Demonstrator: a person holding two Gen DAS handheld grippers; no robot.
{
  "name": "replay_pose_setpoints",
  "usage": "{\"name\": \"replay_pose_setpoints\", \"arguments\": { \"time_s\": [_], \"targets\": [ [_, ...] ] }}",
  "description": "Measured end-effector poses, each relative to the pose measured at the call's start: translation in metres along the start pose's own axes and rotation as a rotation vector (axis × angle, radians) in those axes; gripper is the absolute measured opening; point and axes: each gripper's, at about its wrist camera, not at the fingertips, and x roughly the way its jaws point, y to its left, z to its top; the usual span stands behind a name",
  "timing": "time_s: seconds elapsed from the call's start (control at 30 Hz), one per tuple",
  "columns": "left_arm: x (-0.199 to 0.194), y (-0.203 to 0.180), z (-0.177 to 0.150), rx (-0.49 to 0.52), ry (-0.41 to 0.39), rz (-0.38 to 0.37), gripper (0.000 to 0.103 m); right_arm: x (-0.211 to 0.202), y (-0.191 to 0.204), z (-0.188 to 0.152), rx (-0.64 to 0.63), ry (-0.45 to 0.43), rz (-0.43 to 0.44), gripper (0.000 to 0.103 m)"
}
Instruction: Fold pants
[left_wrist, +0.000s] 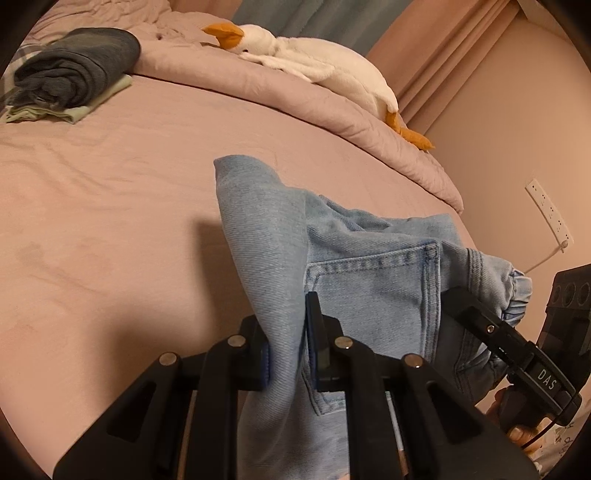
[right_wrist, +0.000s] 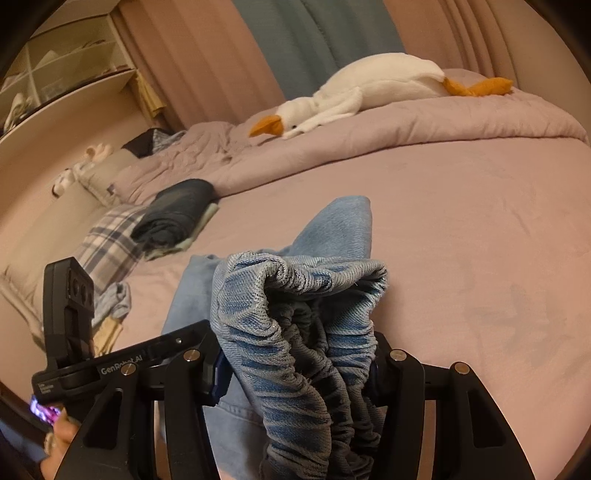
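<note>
Light blue denim pants (left_wrist: 369, 273) hang bunched between my two grippers above the pink bed sheet (left_wrist: 110, 221). My left gripper (left_wrist: 286, 354) is shut on a fold of the denim beside the back pocket. My right gripper (right_wrist: 295, 365) is shut on the gathered elastic waistband (right_wrist: 306, 317). The right gripper also shows at the right of the left wrist view (left_wrist: 517, 347), and the left gripper shows at the lower left of the right wrist view (right_wrist: 122, 362). The lower part of the pants is hidden below both views.
A white plush goose (left_wrist: 317, 62) lies on the rolled pink duvet (left_wrist: 332, 122) at the back. A stack of folded dark and pale green clothes (left_wrist: 70, 81) sits at the far left, by a plaid pillow (right_wrist: 107, 243). A wall socket (left_wrist: 546, 210) is on the right.
</note>
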Motion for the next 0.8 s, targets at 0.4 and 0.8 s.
{"name": "replay_pose_setpoints", "arguments": {
  "time_s": [0.4, 0.8],
  "targets": [
    [-0.032, 0.025, -0.004, -0.019, -0.057, 0.049, 0.012, 0.011, 0.033, -0.001, -0.046, 0.017, 0.053, 0.057],
    [-0.036, 0.049, 0.016, -0.028, -0.1, 0.071, 0.012, 0.033, 0.053, 0.01, -0.089, 0.018, 0.081, 0.057]
  ]
}}
